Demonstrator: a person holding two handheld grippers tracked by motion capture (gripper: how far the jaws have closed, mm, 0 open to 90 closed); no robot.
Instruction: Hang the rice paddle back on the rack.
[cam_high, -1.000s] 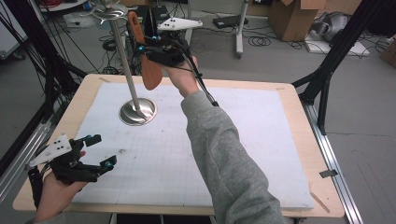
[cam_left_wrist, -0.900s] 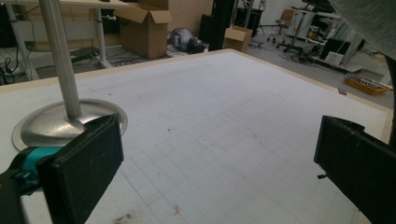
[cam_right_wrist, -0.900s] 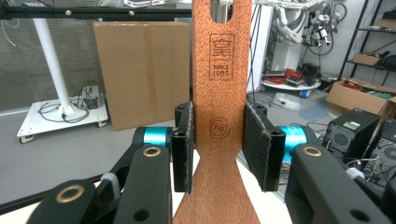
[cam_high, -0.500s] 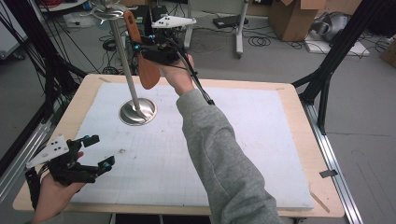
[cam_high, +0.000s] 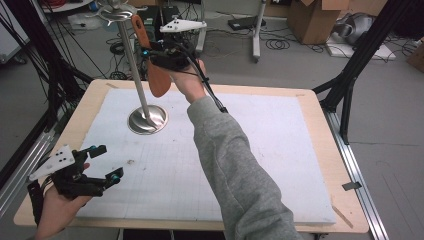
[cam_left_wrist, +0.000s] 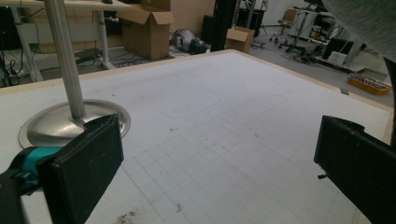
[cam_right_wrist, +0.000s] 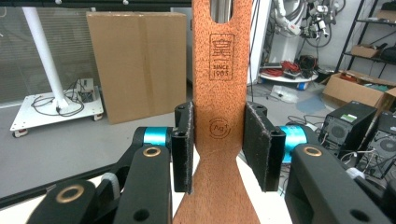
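Desk (cam_high: 310, 150), far-left corner: steel stand (cam_high: 134, 65) with top hooks; the right hand-held gripper (cam_high: 159, 54) clamps the brown wooden board (cam_high: 158, 82) near them. Risk: its hanging slot misses a hook, or the pinched board slips; the right gripper view alone shows the slot (cam_right_wrist: 220, 11); left hand-held gripper (cam_high: 106, 163), near-left corner, jaws wide, empty.

- Right tool (cam_right_wrist: 218, 147): black body, teal collars behind each jaw, brass-ringed screw holes on the arms, flat black pads with a rough face.
- A white three-cornered plate dotted with small marks rides at its 12 o'clock; a black cable trails along the arm.
- Left tool (cam_high: 102, 162): same black frame, teal tips, white dotted plate at 9 o'clock.
- Grey knit sleeve (cam_high: 235, 165) on the right arm.
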